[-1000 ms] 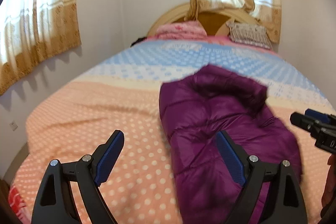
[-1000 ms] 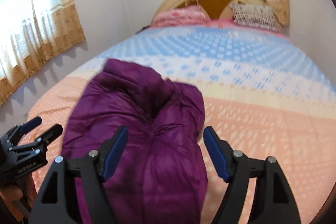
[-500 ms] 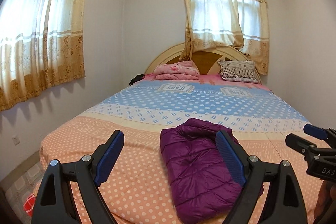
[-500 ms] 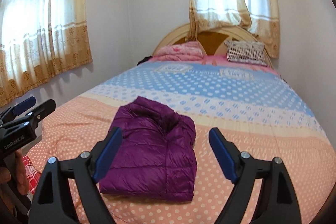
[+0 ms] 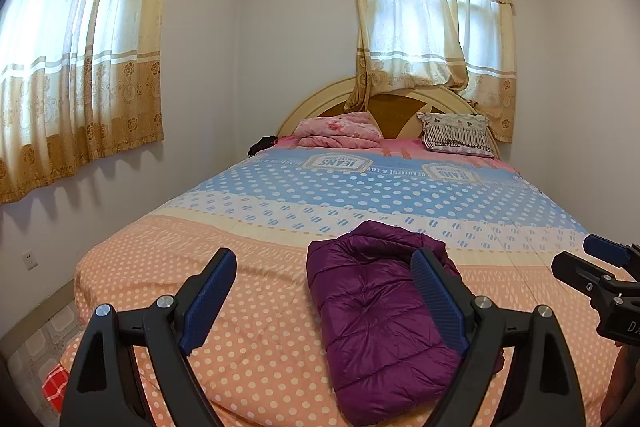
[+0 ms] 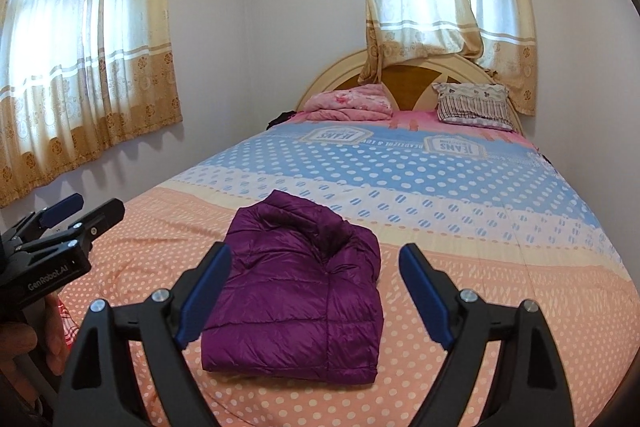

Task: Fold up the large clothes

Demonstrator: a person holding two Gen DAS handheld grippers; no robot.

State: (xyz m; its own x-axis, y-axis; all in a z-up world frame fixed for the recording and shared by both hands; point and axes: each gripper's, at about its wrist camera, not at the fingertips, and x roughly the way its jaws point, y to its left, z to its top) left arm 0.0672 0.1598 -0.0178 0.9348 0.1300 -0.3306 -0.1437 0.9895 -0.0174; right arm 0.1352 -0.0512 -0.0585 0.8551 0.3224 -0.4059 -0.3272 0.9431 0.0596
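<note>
bedroom with white walls, two curtained windows and a wide bed (image 5: 168,267) under a dotted quilt, peach at the foot and blue toward the headboard.

left hand-held gripper (image 5: 324,291) hangs above the foot of the bed with its jaws spread wide and nothing between them; its right finger only overlaps the jacket in view and does not look to be touching it. right hand-held gripper (image 6: 316,291) is likewise wide apart and empty, held clear above the quilt and framing the jacket from behind. each shows in the other's camera, left (image 6: 60,227) and right (image 5: 592,267), both well apart from the cloth. i judge both are held off and open because there is nothing left to pinch: the garment looks done.

jacket (image 6: 304,291), purple and quilted, lies folded into a compact block on the peach band near the foot edge, flat on the quilt, somewhat toward the bed's left half as seen here. its long axis runs roughly along the bed, foot to head, slightly skewed. the bulky hood or collar end (image 5: 384,235) points toward the headboard; the straight folded edge faces the foot. probably placed there for easy reach from the foot.

farther off, a pink blanket (image 5: 340,135) and a striped pillow (image 5: 456,139) sit by the headboard.
</note>
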